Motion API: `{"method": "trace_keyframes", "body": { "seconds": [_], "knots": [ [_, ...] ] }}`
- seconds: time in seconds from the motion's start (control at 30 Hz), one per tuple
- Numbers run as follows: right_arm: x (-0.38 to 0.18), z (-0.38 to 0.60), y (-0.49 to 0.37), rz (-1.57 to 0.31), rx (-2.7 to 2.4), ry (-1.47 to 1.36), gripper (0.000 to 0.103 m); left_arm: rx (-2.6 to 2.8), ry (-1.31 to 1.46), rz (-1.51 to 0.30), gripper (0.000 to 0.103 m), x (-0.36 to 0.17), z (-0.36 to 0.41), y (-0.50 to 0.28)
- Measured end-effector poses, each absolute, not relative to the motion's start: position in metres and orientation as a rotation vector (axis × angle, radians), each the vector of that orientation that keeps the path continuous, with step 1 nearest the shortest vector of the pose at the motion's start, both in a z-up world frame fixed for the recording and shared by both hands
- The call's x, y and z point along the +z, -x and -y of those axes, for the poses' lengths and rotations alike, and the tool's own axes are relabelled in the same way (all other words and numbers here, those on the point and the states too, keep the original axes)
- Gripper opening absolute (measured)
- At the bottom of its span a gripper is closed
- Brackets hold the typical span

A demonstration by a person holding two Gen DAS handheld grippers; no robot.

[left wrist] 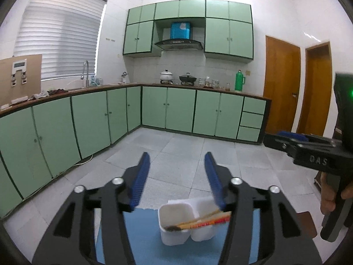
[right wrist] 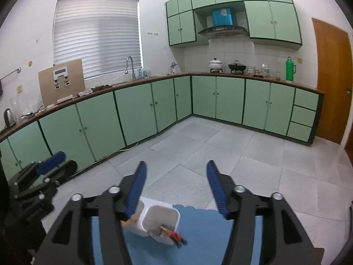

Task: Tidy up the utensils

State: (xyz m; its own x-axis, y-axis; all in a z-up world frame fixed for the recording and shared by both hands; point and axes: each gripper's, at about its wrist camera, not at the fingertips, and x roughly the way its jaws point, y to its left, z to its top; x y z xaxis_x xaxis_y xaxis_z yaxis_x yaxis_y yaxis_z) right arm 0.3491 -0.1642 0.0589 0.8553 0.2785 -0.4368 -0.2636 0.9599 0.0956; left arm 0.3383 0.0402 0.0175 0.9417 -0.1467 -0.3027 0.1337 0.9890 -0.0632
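I looked through the left camera and saw a white holder [left wrist: 176,225] with two cups side by side, sitting on a blue mat [left wrist: 145,231] on the counter. A bundle of chopsticks [left wrist: 198,220] lay almost flat across the top of the cups. Their long way ran from left to right. The dark ends sat over the left cup, and the red and orange ends reached out past the right cup, near the right blue finger of my left tongs [left wrist: 176,176]. My left tongs were spread wide with nothing in them, up above the holder.

From the right camera, the white holder [right wrist: 158,223] was low in the middle, on the blue mat [right wrist: 198,231]. The chopsticks [right wrist: 174,235] stuck out over the near rim, pointing down and to the right. That part was blurry. My right tongs [right wrist: 176,183] were wide too, and held nothing. The left blue finger was just beside the holder's far cup.

Behind it all were green cabinets [left wrist: 176,110] and a grey tile floor [right wrist: 220,154]
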Motion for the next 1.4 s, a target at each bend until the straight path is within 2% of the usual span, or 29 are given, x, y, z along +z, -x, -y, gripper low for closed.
{"method": "trace_keyframes", "body": {
  "seconds": [0.13,0.43,0.77,1.0,1.4],
  "knots": [
    [0.05,0.17,-0.313,-0.453,0.258,-0.026,0.077,-0.131,0.063,-0.306,0.062,0.014,-0.047,-0.303],
    [0.014,0.173,-0.241,-0.493,0.225,-0.05,0.097,-0.122,0.079,-0.358,0.077,-0.013,-0.044,-0.235],
    [-0.027,0.181,-0.189,-0.586,0.195,-0.028,0.097,-0.117,0.022,-0.43,0.088,-0.046,-0.039,-0.18],
    [-0.046,0.192,-0.167,-0.652,0.189,-0.067,0.097,-0.129,0.021,-0.486,0.09,-0.064,-0.033,-0.154],
    [0.003,0.191,-0.132,-0.536,0.187,-0.046,0.097,-0.116,0.016,-0.381,0.094,-0.017,-0.023,-0.118]
  ]
}}
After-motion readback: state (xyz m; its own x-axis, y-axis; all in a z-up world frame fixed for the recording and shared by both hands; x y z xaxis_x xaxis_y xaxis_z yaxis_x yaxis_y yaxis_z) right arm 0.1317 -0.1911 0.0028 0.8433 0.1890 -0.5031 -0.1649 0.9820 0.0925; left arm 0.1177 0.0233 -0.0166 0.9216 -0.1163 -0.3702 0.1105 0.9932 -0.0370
